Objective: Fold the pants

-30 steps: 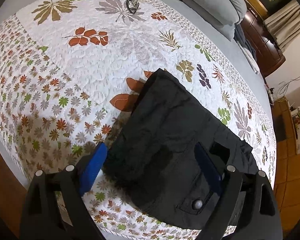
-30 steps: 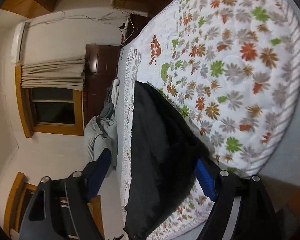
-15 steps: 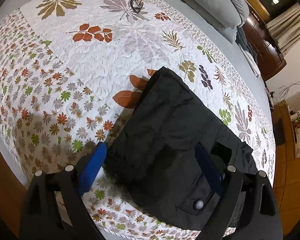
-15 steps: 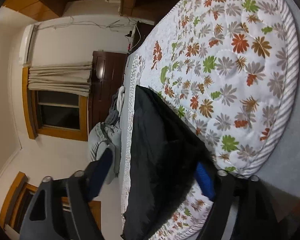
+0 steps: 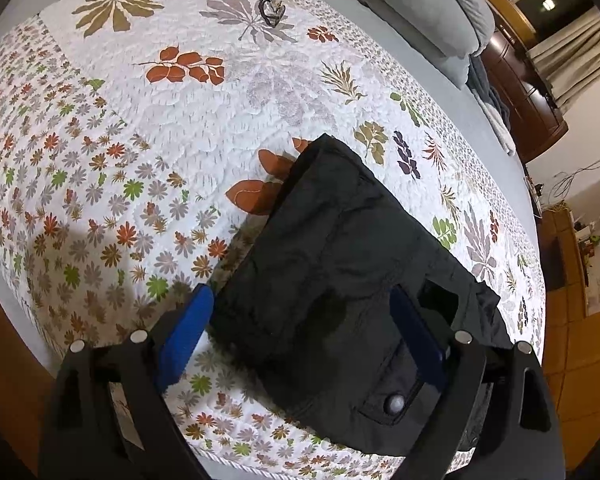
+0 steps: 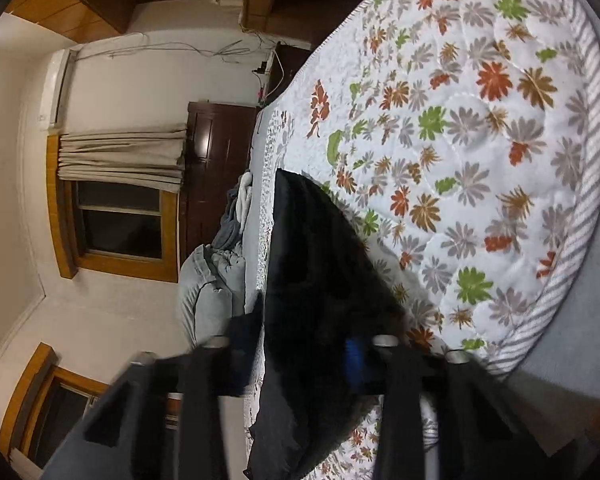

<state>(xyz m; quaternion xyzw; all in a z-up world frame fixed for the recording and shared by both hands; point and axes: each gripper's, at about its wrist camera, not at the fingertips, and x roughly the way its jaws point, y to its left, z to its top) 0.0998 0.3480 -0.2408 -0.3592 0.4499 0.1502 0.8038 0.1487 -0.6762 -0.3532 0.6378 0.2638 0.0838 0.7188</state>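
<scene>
Folded black pants lying as a compact bundle on the floral quilt, close to the near edge of the bed, toward its right-hand corner in the left wrist view. Button pocket facing up at the near end of the bundle.

Left gripper: spread wide, blue pads either side of the near part of the bundle, nothing pinched. Right gripper: blurred; jaws narrowed around a raised edge of the pants, fabric filling the gap between the pads; judged to be clamping that edge.

Step in hand, by judgement: late stage of folding; bundle already doubled, with one side held up by the right gripper for a final fold or straightening.

Next move calls for:
- carrying the held edge across the bundle and laying it flat;
- holding the near part down with the left gripper to prevent sliding off the bed edge;
- letting go only once the layers align.

No brand, label or legible writing visible in either view.

Small dark item near the far edge of the quilt; too small to identify.
</scene>
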